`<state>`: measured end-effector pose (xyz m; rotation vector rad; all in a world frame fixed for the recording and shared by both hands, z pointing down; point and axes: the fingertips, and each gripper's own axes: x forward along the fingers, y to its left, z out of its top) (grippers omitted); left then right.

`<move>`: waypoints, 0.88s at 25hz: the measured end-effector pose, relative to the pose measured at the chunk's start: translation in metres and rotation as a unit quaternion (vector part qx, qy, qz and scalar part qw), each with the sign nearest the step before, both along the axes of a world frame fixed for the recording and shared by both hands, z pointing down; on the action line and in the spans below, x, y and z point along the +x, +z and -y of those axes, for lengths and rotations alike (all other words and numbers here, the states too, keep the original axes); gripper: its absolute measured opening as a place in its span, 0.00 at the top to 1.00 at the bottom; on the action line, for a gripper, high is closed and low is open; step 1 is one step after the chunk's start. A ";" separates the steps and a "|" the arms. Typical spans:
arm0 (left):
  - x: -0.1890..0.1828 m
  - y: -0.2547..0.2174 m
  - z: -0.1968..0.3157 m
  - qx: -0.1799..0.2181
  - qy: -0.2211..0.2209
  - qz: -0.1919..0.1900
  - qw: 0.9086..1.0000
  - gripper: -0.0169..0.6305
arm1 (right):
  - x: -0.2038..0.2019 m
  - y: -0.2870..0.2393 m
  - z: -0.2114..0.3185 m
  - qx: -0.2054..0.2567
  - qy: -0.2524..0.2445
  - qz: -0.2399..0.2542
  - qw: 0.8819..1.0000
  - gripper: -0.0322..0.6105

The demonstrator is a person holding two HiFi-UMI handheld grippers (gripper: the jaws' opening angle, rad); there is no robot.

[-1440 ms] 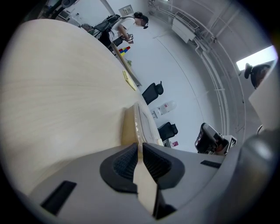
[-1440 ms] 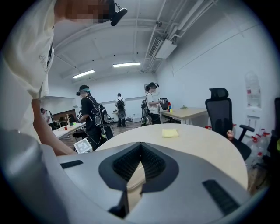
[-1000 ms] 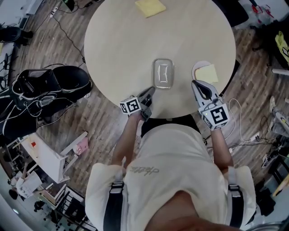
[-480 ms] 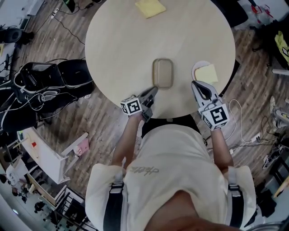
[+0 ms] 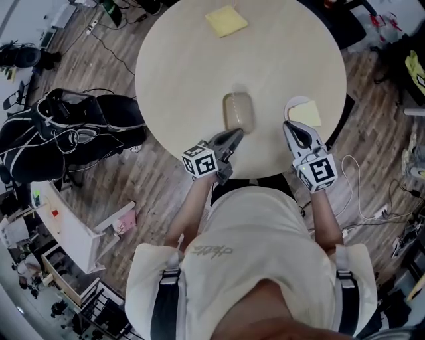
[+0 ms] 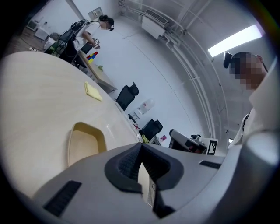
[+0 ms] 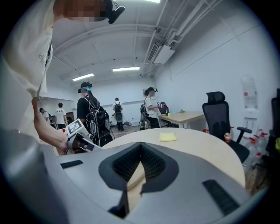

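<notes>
You're holding the left gripper (image 5: 236, 134) over the near edge of the table (image 5: 179, 60), jaws pressed together with nothing between them. Its tip is pointing at the tan tray (image 5: 238, 111) and sitting just near of it; I can't tell if they're touching. The tray is lying flat in the near half of the table, about mid-width. You're holding the right gripper (image 5: 293, 126) closed and empty too, with its tip just beside a white dish (image 5: 289, 104) carrying a yellow pad (image 5: 306, 114) at the near right rim. A second yellow pad (image 5: 226, 20) is lying at the far edge.
</notes>
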<state>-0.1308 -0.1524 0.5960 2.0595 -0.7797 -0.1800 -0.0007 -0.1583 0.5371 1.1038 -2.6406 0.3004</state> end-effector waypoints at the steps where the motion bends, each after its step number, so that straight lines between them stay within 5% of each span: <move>1: 0.001 -0.010 0.001 0.009 0.001 0.001 1.000 0.95 | 0.000 -0.002 0.000 0.003 0.001 0.002 1.000 0.94; 8: -0.012 -0.071 0.012 0.081 -0.017 0.048 0.995 0.95 | 0.008 -0.016 0.008 0.031 0.012 0.006 0.999 0.94; 13: -0.031 -0.112 0.017 0.161 -0.033 0.160 0.973 0.95 | 0.012 -0.029 0.012 0.051 0.021 0.010 0.998 0.94; 22: -0.050 -0.184 0.024 0.227 -0.052 0.200 0.952 0.95 | 0.018 -0.063 0.027 0.085 0.038 0.013 0.996 0.94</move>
